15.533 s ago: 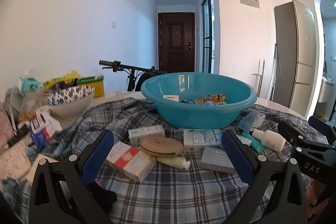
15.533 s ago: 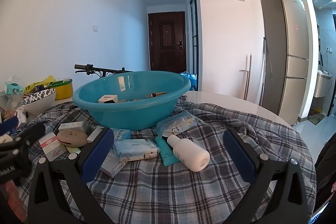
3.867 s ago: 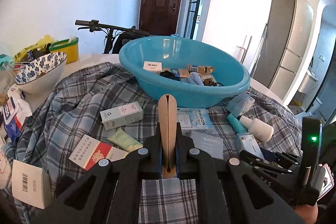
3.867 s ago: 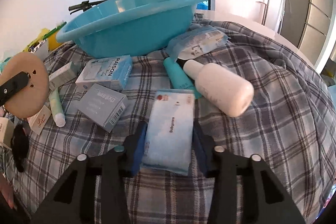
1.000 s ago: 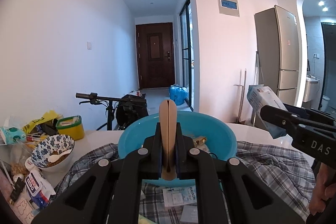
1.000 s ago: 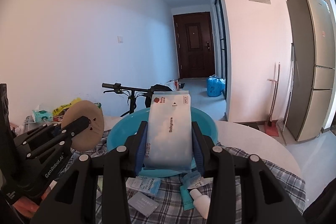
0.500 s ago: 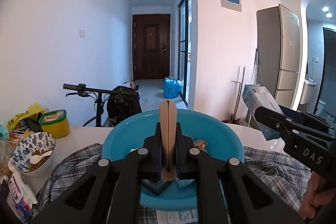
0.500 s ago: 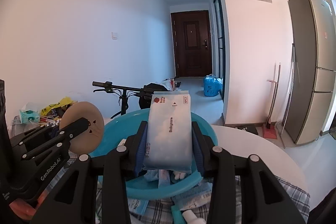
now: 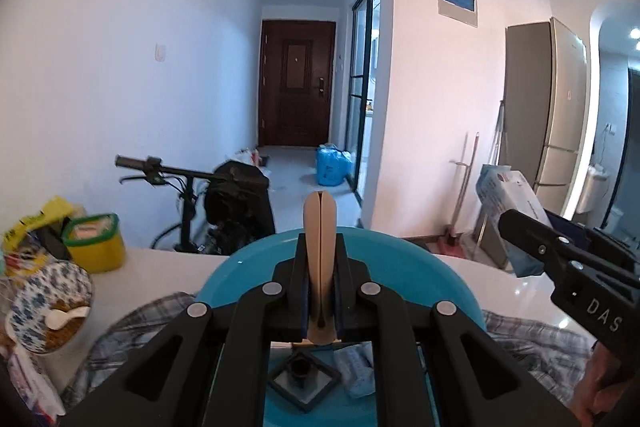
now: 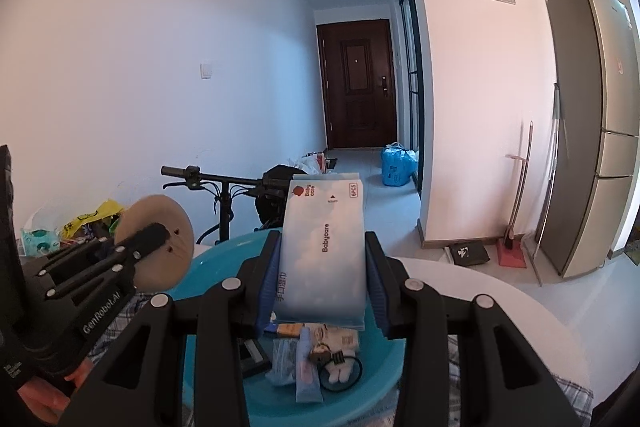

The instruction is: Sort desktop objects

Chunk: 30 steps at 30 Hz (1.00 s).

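Both grippers over the basin, each with a load ready to drop.

Left wrist view: the left gripper (image 9: 321,259) is clamped edge-on around the round tan compact (image 9: 321,227), hanging above the near half of the teal basin (image 9: 432,267); the right gripper (image 9: 532,239) shows at far right. Right wrist view: the right gripper (image 10: 323,263) squeezes the Babycare wipes pack (image 10: 323,239) over the basin's clutter. I'd call this the drop-off step; next, part the fingers so both items fall inside the rim.

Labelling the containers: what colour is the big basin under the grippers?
Turquoise blue basin, clearest in the right wrist view.
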Available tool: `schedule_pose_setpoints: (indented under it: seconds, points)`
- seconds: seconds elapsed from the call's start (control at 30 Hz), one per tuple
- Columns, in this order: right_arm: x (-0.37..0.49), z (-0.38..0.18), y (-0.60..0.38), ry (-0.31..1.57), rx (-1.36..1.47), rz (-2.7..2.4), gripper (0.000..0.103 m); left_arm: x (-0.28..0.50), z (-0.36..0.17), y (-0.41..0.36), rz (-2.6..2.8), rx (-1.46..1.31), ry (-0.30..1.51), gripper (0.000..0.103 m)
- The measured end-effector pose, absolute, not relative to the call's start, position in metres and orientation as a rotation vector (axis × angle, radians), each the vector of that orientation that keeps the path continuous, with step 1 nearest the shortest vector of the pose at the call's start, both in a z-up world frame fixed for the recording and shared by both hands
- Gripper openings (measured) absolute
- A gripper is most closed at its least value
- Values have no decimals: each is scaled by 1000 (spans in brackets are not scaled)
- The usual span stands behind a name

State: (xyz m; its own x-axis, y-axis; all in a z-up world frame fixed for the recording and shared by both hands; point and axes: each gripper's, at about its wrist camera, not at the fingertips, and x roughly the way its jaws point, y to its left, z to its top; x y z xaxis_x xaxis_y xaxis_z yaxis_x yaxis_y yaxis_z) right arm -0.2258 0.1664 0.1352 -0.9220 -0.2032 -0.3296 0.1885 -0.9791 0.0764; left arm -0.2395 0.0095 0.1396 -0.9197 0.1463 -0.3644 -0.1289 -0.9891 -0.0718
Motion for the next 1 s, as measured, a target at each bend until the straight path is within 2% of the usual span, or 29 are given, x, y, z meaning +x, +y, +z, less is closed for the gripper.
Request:
schedule_pose_setpoints:
  seconds: [0.17, 0.57, 1.0]
  points:
    - [-235, 138, 159, -17, 484, -2887, 38, -250, 141, 7, 2952, -528, -66, 9]
    - [-245, 134, 164, -59, 535, -2865, 38, -243, 131, 6, 3007, -374, 4, 9]
    - [-248, 132, 165, -39, 545, -2892, 38, -251, 124, 8, 2984, -470, 17, 9]
